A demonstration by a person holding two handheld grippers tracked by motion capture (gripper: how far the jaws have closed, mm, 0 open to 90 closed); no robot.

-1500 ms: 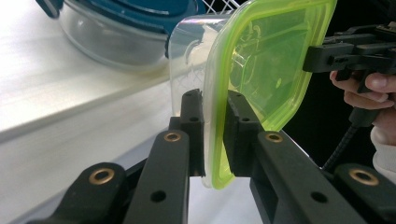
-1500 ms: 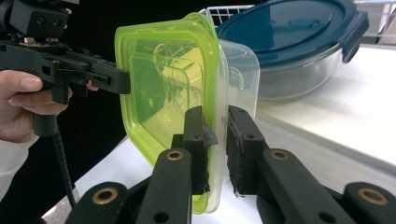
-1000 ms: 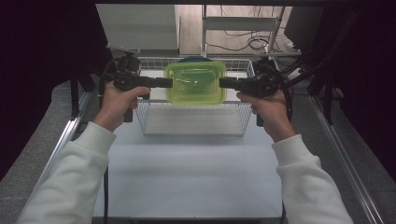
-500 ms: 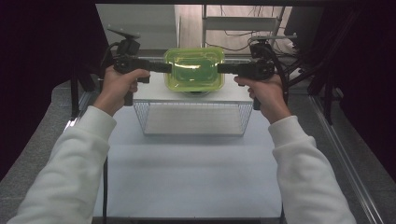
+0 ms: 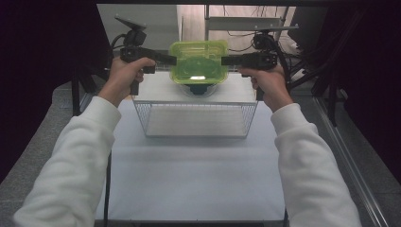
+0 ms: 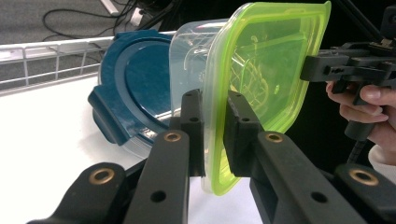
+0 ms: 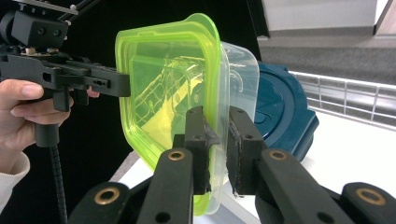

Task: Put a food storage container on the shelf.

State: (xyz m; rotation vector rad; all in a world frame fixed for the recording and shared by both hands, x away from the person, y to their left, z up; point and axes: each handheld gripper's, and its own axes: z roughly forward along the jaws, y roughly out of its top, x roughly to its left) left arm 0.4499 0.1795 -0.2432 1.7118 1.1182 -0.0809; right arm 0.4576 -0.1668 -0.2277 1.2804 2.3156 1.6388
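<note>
A clear plastic container with a lime-green lid (image 5: 198, 61) hangs in the air above the far edge of the wire basket (image 5: 196, 124). My left gripper (image 5: 171, 59) is shut on its left rim and my right gripper (image 5: 226, 60) is shut on its right rim. In the left gripper view the jaws clamp the green lid (image 6: 266, 70) edge, and the left gripper (image 6: 214, 128) looks across to the other hand. The right gripper (image 7: 217, 140) likewise pinches the container (image 7: 177, 93) rim. A dark blue round lidded container (image 6: 135, 88) sits just behind and below it (image 7: 285, 109) (image 5: 198, 89).
The white table (image 5: 189, 175) spreads between the person's white-sleeved forearms. A wire rail (image 6: 46, 51) runs along the far table edge. Dark curtains stand at both sides, and cables lie on the floor beyond.
Both grippers have carried the green-lidded container up and away from me, from over the basket's middle to beyond its far edge, above the blue container.
</note>
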